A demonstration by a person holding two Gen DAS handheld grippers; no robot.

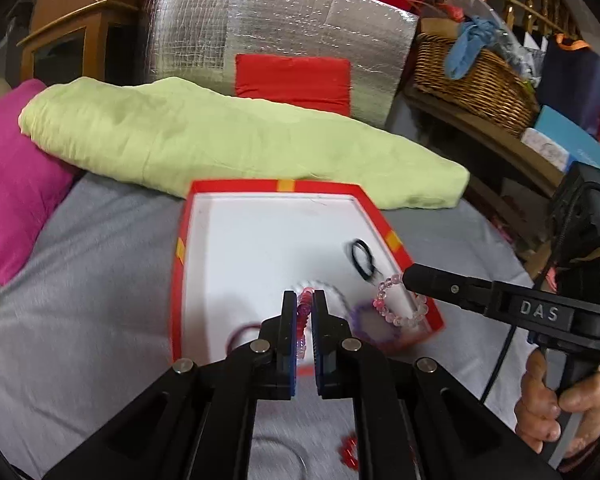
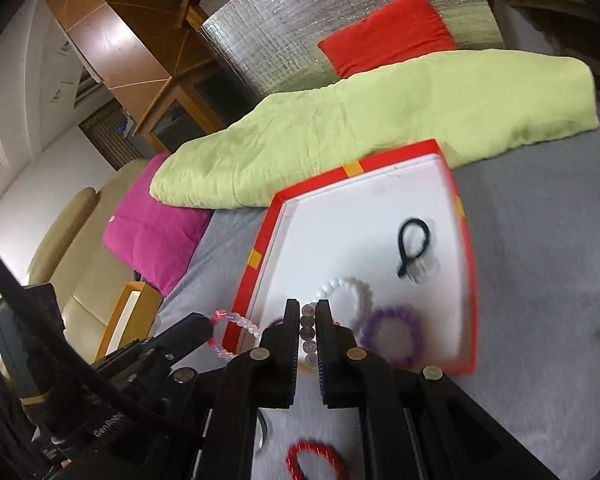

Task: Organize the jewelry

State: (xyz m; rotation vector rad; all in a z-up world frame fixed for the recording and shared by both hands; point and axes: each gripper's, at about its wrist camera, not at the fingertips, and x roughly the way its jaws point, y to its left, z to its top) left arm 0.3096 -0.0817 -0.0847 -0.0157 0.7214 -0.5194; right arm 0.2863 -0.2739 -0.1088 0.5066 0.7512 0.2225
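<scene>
Left hand-held gripper [image 1: 304, 300] is clenched on a red-and-pink beaded bracelet [image 1: 305, 306]; my right hand-held gripper [image 2: 309, 312] is clenched on a pale pink beaded bracelet [image 1: 396, 304]. Both hover over the near end of the red box [image 1: 180, 248] on the grey bed [image 1: 80, 280]. Inside lie purple [image 2: 392, 332], white [image 2: 344, 288] and black [image 2: 412, 248] bands. Beyond lies a green quilt [image 1: 220, 136].

Box [image 1: 396, 245] far half: open floor.
</scene>
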